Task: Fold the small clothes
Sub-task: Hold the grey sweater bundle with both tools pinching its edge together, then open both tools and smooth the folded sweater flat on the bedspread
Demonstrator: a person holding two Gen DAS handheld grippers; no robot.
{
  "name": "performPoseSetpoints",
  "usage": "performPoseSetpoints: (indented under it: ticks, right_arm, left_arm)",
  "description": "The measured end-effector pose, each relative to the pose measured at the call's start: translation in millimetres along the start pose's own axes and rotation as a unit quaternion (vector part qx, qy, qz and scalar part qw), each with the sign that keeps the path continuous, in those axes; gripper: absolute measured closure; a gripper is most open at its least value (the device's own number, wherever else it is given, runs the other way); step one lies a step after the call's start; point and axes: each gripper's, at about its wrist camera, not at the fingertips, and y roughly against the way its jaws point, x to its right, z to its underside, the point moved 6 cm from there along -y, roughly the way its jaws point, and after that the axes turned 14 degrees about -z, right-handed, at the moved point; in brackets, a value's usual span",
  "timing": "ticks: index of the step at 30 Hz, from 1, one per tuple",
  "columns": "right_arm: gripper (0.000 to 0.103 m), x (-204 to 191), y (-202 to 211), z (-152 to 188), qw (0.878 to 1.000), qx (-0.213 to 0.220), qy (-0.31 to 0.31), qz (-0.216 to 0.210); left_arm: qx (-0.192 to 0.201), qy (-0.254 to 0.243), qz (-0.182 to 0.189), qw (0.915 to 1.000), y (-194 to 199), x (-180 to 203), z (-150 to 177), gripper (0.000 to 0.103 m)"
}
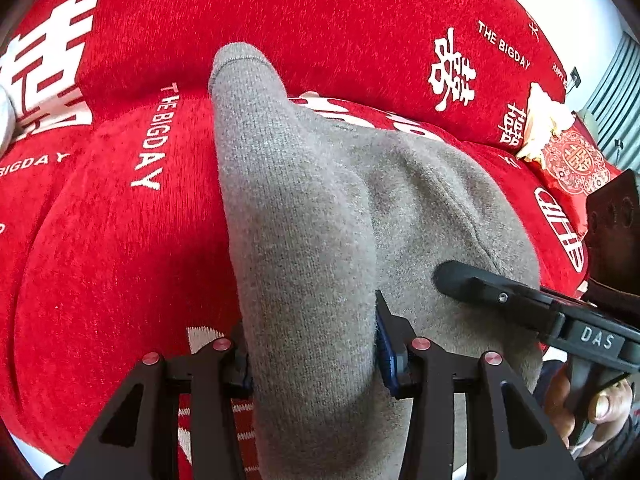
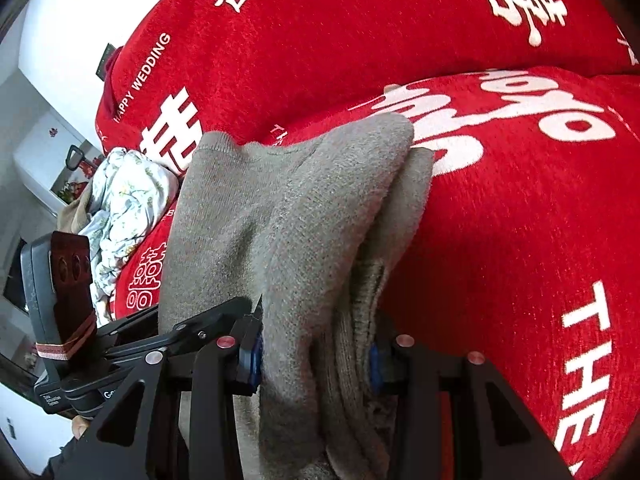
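Grey garment (image 1: 312, 240) clamped between both grippers

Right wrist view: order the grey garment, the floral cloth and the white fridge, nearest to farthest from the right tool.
1. Grey garment, clamped in the right tool.
2. Floral cloth, crumpled on the left.
3. White fridge, far left, behind the cloth.
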Motion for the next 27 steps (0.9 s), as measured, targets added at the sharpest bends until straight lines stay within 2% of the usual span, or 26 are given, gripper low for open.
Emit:
performPoseSetpoints:
  ticks: [1, 5, 10, 17, 19, 21, 24, 27]
  right_arm:
    - [0.061, 3, -1, 0, 1.0, -0.001, -0.002, -0.001]
    - [0.06, 18, -4, 1, 0.999, -0.004, -0.03, -0.011]
    - [0.055, 36, -7, 4, 0.998, -0.003, -0.062, -0.028]
    - [0.041, 45, -7, 5, 0.997, -0.005, -0.065, -0.036]
    - [0.035, 45, 0, 4, 0.997, 0.001, -0.069, -0.016]
    - [0.033, 40, 16, 1, 0.998, 0.02, -0.066, 0.002]
    - [0.033, 14, 46, 1, 0.997, 0.058, -0.035, -0.019]
    - [0.026, -25, 59, 12, 0.996, 0.053, 0.024, -0.062]
  left_arm:
    - [0.0, -0.001, -0.001, 1.0, -2, -1, 1, 0.053]
    - [0.002, 0.003, -0.021, 0.9998, -9, -8, 5, 0.032]
    - [0.006, 0.008, -0.028, 0.9996, -13, -13, 9, 0.02]
    - [0.003, 0.015, -0.019, 0.9997, -15, -17, 10, 0.02]
    - [-0.001, 0.018, -0.024, 0.9996, -10, -18, 10, 0.02]
    - [0.005, 0.025, -0.032, 0.9992, 2, -21, 9, 0.02]
    - [0.021, 0.029, -0.018, 0.9992, 25, -22, 10, 0.02]
    - [0.027, 0.023, 0.018, 0.9992, 44, -14, 18, 0.02]
